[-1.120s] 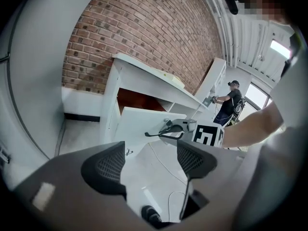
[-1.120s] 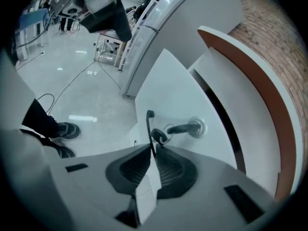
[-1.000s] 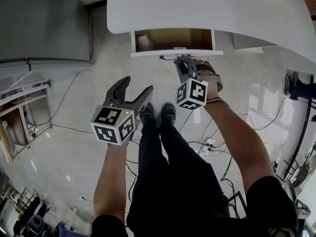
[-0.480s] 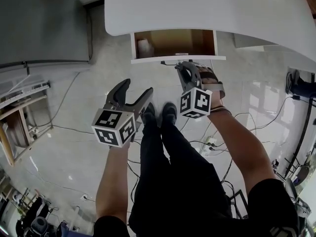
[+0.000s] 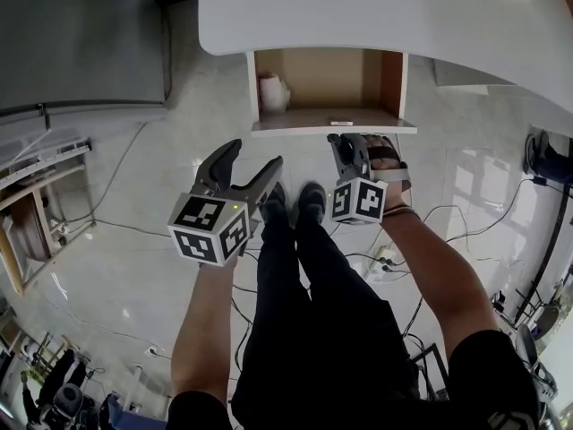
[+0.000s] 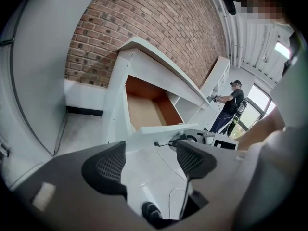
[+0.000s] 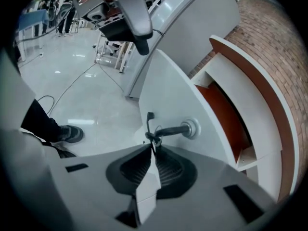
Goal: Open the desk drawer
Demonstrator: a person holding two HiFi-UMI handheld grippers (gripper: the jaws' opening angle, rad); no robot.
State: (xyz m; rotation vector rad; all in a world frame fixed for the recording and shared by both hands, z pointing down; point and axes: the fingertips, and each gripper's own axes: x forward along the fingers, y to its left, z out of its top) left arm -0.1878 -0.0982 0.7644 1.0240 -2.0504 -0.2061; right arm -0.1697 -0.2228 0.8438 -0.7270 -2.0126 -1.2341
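Observation:
The white desk [image 5: 376, 12] has its drawer [image 5: 331, 125] pulled out, and the brown inside [image 5: 327, 79] shows with a small white thing [image 5: 273, 92] in the left corner. My right gripper [image 5: 339, 140] is at the drawer front. In the right gripper view it [image 7: 153, 149] is shut on a thin black cord [image 7: 149, 129] tied to the end of the dark drawer handle [image 7: 175, 129]. My left gripper [image 5: 252, 155] hangs open over the floor, left of the drawer and touching nothing. In the left gripper view nothing lies between its pads [image 6: 109, 165].
A grey cabinet [image 5: 81, 43] stands at the left, with a low rack [image 5: 36, 204] in front of it. The person's legs and shoes [image 5: 291, 206] are below the drawer. Cables [image 5: 380, 260] trail on the pale floor. Another person [image 6: 230, 105] stands far off.
The drawer has slid further out toward me, baring more of its brown inside. My right gripper has come back with the drawer front. The left gripper has barely moved.

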